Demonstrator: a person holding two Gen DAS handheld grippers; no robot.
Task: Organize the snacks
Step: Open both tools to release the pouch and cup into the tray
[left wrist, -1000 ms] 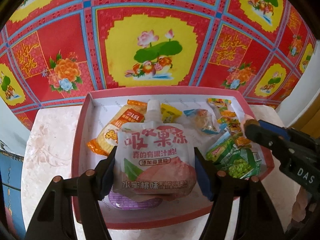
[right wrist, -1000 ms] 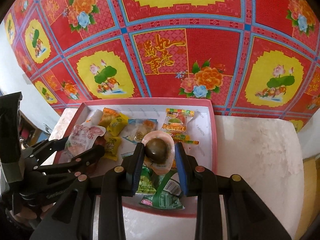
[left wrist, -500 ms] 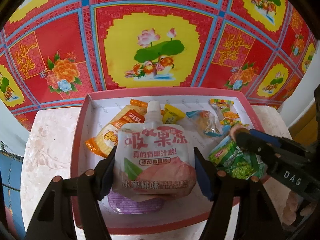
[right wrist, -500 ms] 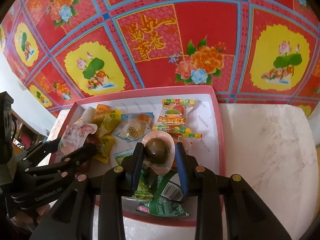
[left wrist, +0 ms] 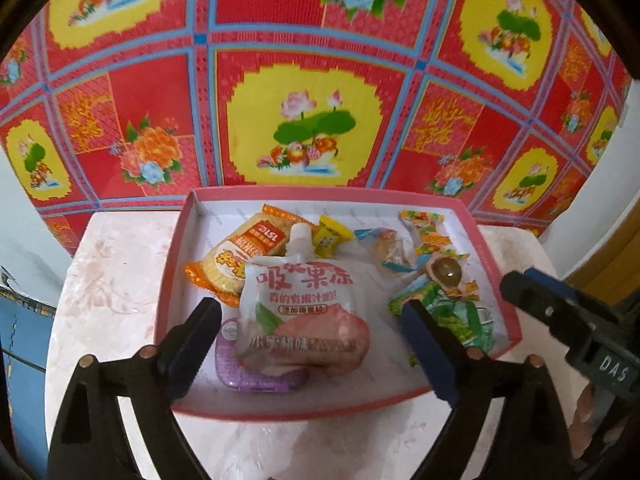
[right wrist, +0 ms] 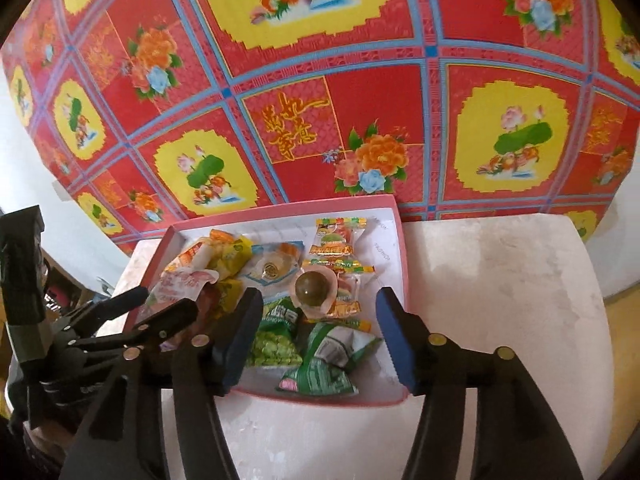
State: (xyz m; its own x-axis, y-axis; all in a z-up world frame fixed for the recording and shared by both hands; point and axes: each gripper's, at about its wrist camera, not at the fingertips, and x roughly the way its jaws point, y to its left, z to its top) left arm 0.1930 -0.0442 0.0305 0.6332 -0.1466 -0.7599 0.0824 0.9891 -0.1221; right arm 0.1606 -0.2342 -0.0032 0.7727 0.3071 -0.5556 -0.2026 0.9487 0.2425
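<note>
Pink-rimmed white tray (left wrist: 188, 236), red-yellow floral cloth with blue grid (left wrist: 304, 128), purple case (left wrist: 256, 376), green packets (right wrist: 280, 344)

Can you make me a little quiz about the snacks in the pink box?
1. True or false: the left hand-held gripper is squeezing the peach jelly pouch.
2. What lies under the jelly pouch? A) purple case B) green pea packet C) bare box floor
3. Fill in: the round brown egg pack rests inside the pink ____.

Key: 1. False; both the left one and the right hand-held gripper have just been opening and nothing is pinched. 2. A, the purple case. 3. Box.
</note>
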